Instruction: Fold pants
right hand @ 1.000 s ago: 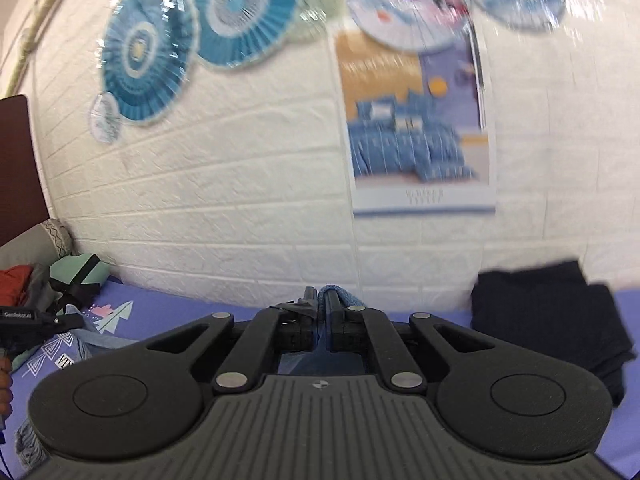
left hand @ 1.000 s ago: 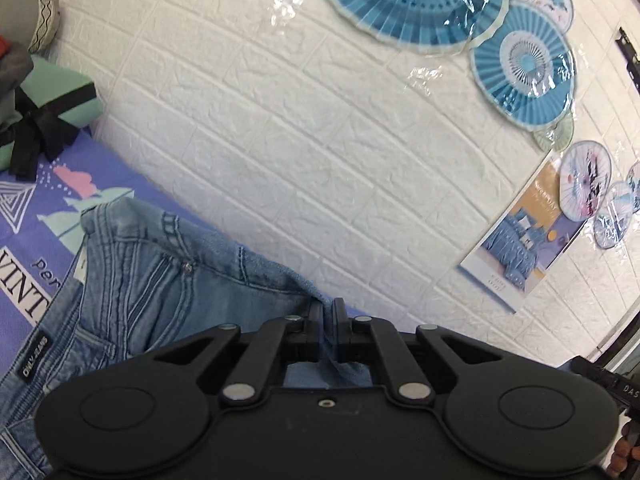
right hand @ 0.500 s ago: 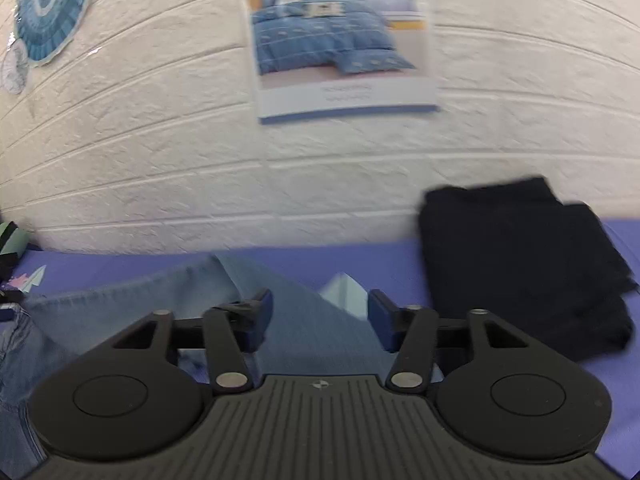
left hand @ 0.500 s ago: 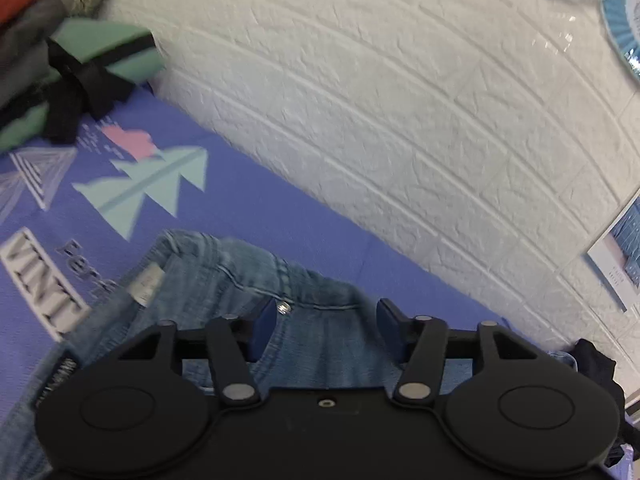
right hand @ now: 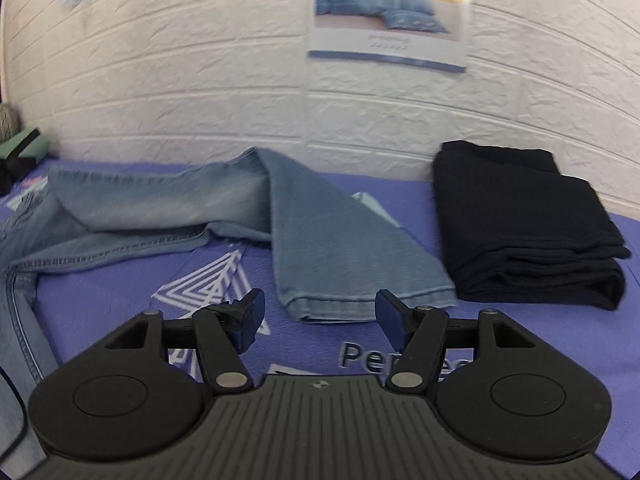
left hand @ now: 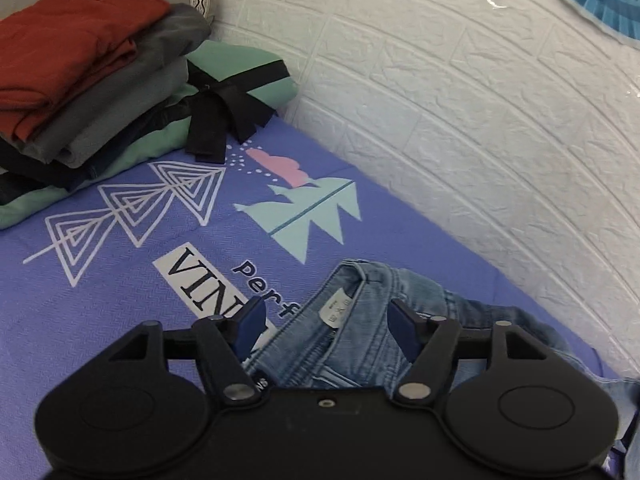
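Purple printed bedsheet (left hand: 120, 288) runs up to a white brick-pattern wall (left hand: 460, 100). Light blue jeans (right hand: 168, 204) lie loose on the sheet – legs stretched along the wall, one hem turned toward the right gripper (right hand: 320, 314); in the left wrist view the waistband with a white size label sits just ahead of the left gripper (left hand: 327, 326). Folded clothes stack (left hand: 84, 76) – red, grey, green – off in the corner. Folded black garment (right hand: 520, 224) beside the jeans hem, possibly touching, view blurred. Both grippers wide open, holding nothing; left jaws straddle the waistband, right jaws frame the hem. Bedding poster (right hand: 390, 12) on the wall.
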